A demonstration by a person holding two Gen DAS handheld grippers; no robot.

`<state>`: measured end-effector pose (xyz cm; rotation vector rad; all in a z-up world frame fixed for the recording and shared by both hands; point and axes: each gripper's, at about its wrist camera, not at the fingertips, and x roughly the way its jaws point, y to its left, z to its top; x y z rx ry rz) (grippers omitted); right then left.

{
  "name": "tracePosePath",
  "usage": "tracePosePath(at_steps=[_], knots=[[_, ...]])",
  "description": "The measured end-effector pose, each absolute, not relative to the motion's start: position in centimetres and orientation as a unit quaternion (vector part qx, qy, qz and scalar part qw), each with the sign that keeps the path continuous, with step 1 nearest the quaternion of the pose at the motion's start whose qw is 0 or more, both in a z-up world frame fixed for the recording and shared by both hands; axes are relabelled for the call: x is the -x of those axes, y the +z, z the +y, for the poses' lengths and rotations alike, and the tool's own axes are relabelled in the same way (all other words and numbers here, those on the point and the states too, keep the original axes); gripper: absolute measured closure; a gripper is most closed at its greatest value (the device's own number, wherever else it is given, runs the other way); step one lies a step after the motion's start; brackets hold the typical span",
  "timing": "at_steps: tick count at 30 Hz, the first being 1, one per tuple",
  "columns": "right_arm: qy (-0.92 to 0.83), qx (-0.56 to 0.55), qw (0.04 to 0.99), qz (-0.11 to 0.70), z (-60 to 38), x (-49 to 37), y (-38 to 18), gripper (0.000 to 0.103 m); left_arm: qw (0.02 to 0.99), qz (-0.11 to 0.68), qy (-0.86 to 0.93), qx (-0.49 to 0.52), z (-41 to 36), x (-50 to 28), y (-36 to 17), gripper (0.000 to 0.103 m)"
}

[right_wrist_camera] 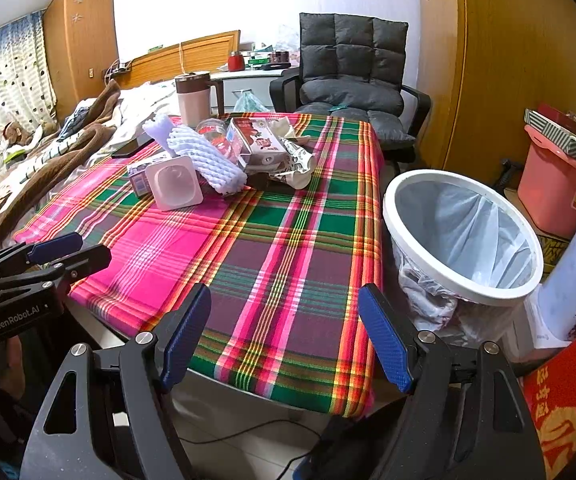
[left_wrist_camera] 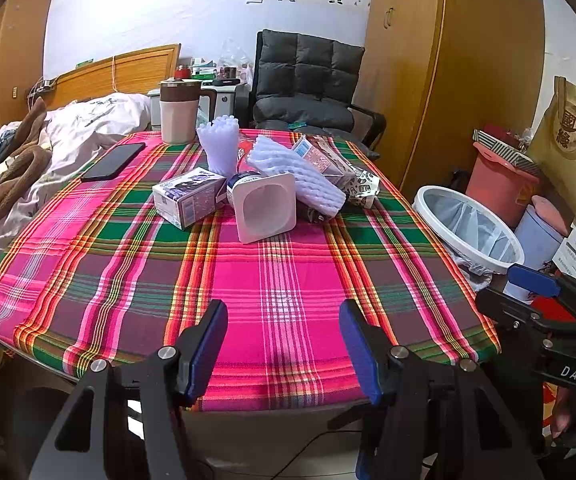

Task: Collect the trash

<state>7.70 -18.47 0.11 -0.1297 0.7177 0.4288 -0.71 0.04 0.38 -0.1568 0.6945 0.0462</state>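
A pile of trash lies at the far middle of the plaid-covered table (left_wrist_camera: 280, 280): a white square yoghurt cup (left_wrist_camera: 266, 210) on its side, a small printed carton (left_wrist_camera: 186, 198), white foam fruit netting (left_wrist_camera: 300, 176), a pale purple foam sleeve (left_wrist_camera: 220, 144), a pink carton (left_wrist_camera: 320, 158) and a crumpled wrapper (left_wrist_camera: 362, 188). A white bin (right_wrist_camera: 462, 236) with a clear liner stands on the floor right of the table. My left gripper (left_wrist_camera: 284, 350) is open over the table's near edge. My right gripper (right_wrist_camera: 284, 338) is open above the near right corner, beside the bin. Neither holds anything.
A black phone (left_wrist_camera: 114, 161) and a pink lidded tumbler (left_wrist_camera: 180, 112) stand at the table's far left. A bed with blankets (left_wrist_camera: 16, 168) lies left, a grey cushioned chair (right_wrist_camera: 352, 80) behind, a wooden wardrobe (right_wrist_camera: 508, 60) and boxes and bags (right_wrist_camera: 560, 184) to the right.
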Motion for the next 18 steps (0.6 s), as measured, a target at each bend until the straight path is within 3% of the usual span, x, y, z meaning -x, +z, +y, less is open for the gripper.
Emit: tracePosePath(at_steps=[18], knots=[[0.207, 0.063, 0.912, 0.348, -18.43, -7.53, 0.12, 0.026, 0.938, 0.337, 0.023, 0.077, -0.08, 0.99, 0.5, 0.045]])
